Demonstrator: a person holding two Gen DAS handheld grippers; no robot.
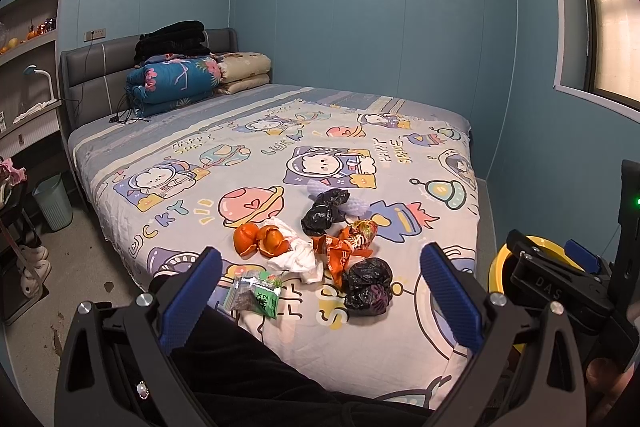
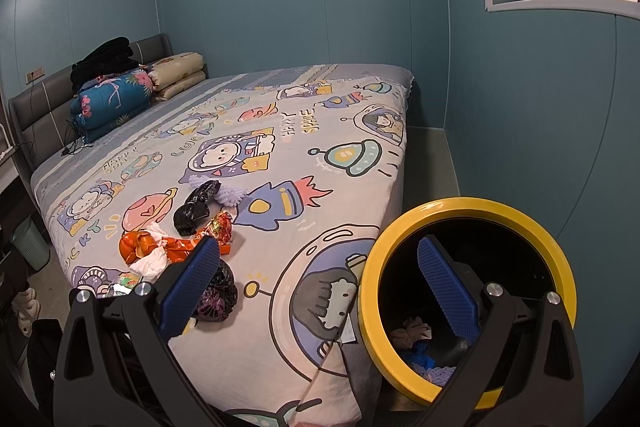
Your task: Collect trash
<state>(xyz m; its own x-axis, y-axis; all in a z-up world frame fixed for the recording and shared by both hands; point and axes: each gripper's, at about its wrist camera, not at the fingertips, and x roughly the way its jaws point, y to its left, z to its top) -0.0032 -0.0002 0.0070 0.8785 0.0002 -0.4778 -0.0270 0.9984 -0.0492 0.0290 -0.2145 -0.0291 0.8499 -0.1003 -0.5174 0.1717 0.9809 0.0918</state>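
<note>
Trash lies in a heap on the cartoon-print bedspread [image 1: 320,155]: orange peels [image 1: 260,241], white tissue [image 1: 298,259], an orange snack wrapper [image 1: 344,247], two crumpled black bags [image 1: 324,213] [image 1: 368,287], a green packet [image 1: 258,295] and white foam netting [image 1: 354,205]. My left gripper [image 1: 320,291] is open and empty just before the heap. My right gripper [image 2: 320,283] is open and empty, its right finger in front of the mouth of a yellow-rimmed black bin [image 2: 468,211] beside the bed. The bin holds some crumpled scraps [image 2: 416,335]. The heap also shows in the right wrist view [image 2: 180,247].
Folded quilts [image 1: 176,83] and black clothing [image 1: 172,41] are stacked at the headboard. A pale green wastebasket [image 1: 52,201] stands on the floor left of the bed, near shelves and slippers. A black garment [image 1: 248,367] lies below my left gripper. Blue walls enclose the bed.
</note>
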